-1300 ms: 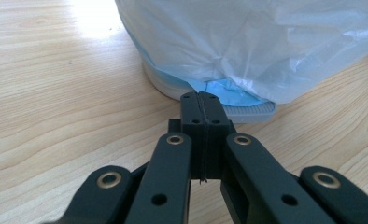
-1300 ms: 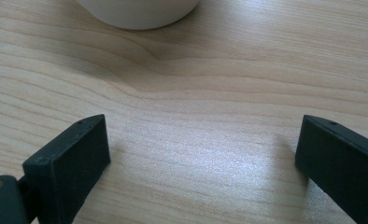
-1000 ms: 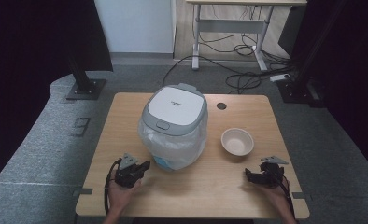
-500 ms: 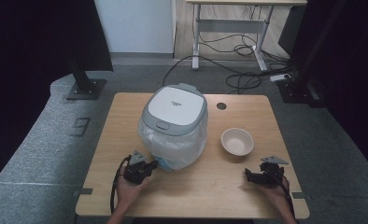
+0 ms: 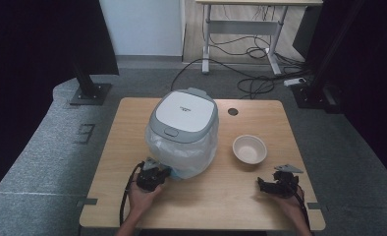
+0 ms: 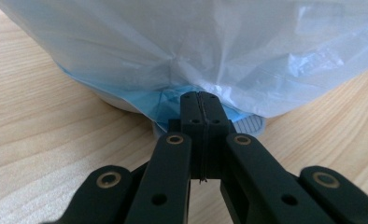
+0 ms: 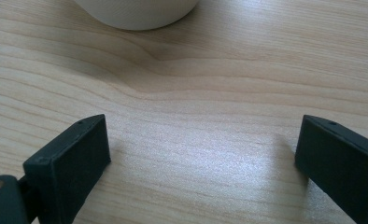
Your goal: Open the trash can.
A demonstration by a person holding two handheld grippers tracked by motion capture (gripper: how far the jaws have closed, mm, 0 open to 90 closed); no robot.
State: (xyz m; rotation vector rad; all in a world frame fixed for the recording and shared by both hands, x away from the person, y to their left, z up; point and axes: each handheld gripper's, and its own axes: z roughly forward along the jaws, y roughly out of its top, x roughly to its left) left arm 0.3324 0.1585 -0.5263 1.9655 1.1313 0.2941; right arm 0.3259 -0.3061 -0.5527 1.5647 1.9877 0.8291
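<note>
A rice cooker (image 5: 182, 120) wrapped in a thin plastic bag (image 5: 191, 152) sits at the wooden table's (image 5: 221, 196) centre. At seven o'clock, the left gripper (image 6: 201, 105) has its jaws pressed together at the bag's blue lower edge; whether they pinch it is unclear. At four o'clock, the right gripper (image 7: 201, 154) rests with jaws wide apart, near a cream bowl (image 5: 249, 149).

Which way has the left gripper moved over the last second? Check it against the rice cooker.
Yes. The left gripper has moved rightward, toward the rice cooker, and now reaches its plastic bag.
</note>
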